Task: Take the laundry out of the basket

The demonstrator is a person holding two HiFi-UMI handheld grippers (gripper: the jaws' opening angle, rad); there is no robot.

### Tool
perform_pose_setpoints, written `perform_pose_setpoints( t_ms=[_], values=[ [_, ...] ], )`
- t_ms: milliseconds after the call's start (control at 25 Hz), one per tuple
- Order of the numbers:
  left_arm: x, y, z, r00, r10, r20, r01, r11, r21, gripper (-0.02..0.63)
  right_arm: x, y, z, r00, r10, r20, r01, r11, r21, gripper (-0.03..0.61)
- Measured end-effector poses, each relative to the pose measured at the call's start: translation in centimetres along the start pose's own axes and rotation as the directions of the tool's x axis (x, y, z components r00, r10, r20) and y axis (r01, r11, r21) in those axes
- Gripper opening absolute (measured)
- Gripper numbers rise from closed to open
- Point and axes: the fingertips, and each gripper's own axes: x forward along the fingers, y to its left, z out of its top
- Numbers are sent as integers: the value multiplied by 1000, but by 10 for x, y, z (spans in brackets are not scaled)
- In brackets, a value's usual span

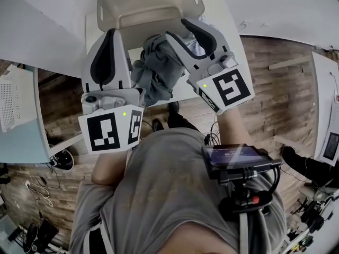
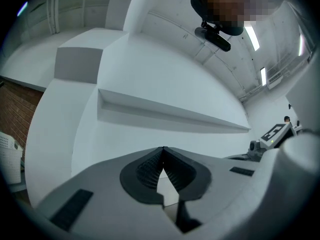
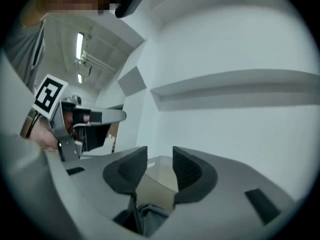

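A beige laundry basket point(image 1: 124, 4) stands on the white table point(image 1: 233, 62) at the top of the head view. A bunched grey garment point(image 1: 156, 70) hangs in the air between my two raised grippers, in front of the basket. My right gripper point(image 1: 176, 28) has the garment's top wedged deep between its jaws. In the right gripper view the grey cloth point(image 3: 150, 216) sits at the jaw roots while the tips point(image 3: 160, 156) stand apart. My left gripper point(image 1: 111, 32) is beside the garment, shut point(image 2: 162, 150), with no cloth showing between its pads.
A white desk with a perforated white bin point(image 1: 13, 99) lies at the left. Wood floor point(image 1: 275, 105) with cables and gear surrounds the person's body. A camera mount point(image 1: 241, 160) sits on the chest. A white wall with a ledge point(image 2: 170, 111) faces both grippers.
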Motion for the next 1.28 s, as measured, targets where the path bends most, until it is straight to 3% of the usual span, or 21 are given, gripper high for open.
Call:
perform_pose_setpoints(
  t_ms=[160, 320, 720, 1280],
  values=[
    [7, -14, 7, 999, -20, 29, 20, 1000, 14, 8, -7, -3, 40, 987, -55, 149, 53, 998, 18, 82],
    [12, -25, 13, 998, -32, 56, 30, 999, 30, 8, -10, -1, 58, 974, -81, 212, 72, 996, 47, 40],
    [18, -43, 8, 995, -66, 74, 62, 996, 61, 8, -9, -2, 56, 973, -121, 195, 116, 992, 39, 8],
    [19, -35, 13, 995, -62, 83, 57, 997, 53, 8, -3, 4, 62, 974, -112, 196, 110, 994, 24, 8]
  ],
)
